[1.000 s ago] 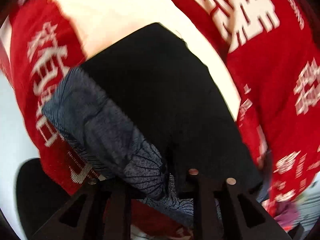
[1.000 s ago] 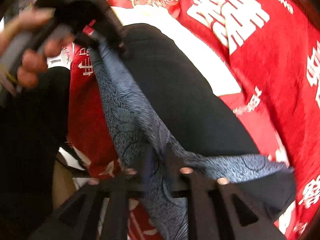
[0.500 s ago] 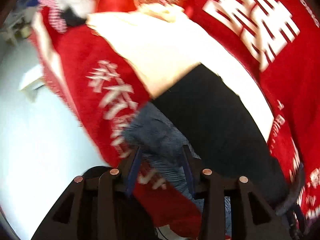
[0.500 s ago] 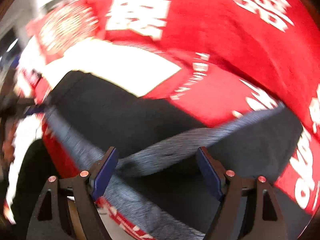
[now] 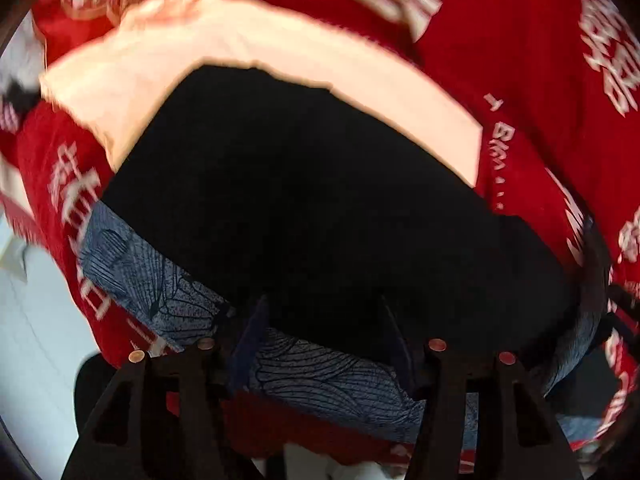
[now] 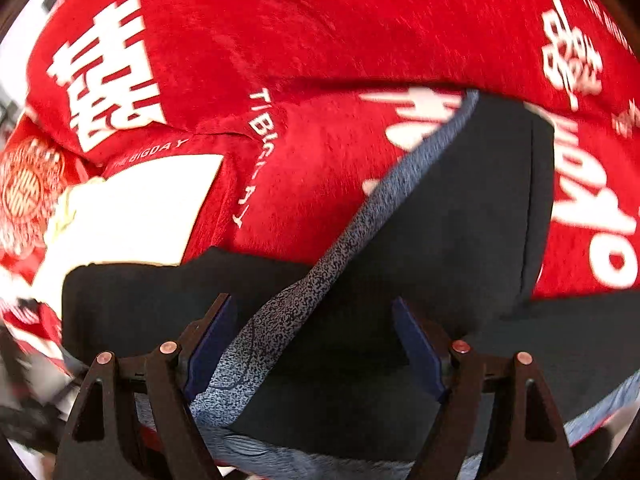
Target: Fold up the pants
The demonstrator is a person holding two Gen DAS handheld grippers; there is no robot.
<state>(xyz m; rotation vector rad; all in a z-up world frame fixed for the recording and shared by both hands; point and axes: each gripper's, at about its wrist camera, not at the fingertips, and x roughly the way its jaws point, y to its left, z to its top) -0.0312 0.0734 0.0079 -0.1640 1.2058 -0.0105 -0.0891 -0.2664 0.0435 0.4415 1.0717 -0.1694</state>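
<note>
The pants (image 5: 312, 208) are black with a blue patterned band (image 5: 140, 276) along the near edge. They lie folded on a red cloth (image 5: 532, 40) with white characters. My left gripper (image 5: 320, 312) is open, its jaws wide apart above the near edge of the pants, holding nothing. In the right wrist view the pants (image 6: 460, 208) show a black panel and a blue speckled band (image 6: 360, 224) running diagonally. My right gripper (image 6: 316, 316) is open, jaws apart over that band, holding nothing.
A cream rectangular panel (image 5: 260, 48) lies under the far side of the pants; it also shows in the right wrist view (image 6: 140, 204). The red cloth (image 6: 320, 40) covers the surface. A pale floor (image 5: 32, 340) lies off the cloth's left edge.
Both grippers have opened and let go of the blue band. The pants now lie flat on the cloth. Both cameras have swung to look over the pants.
</note>
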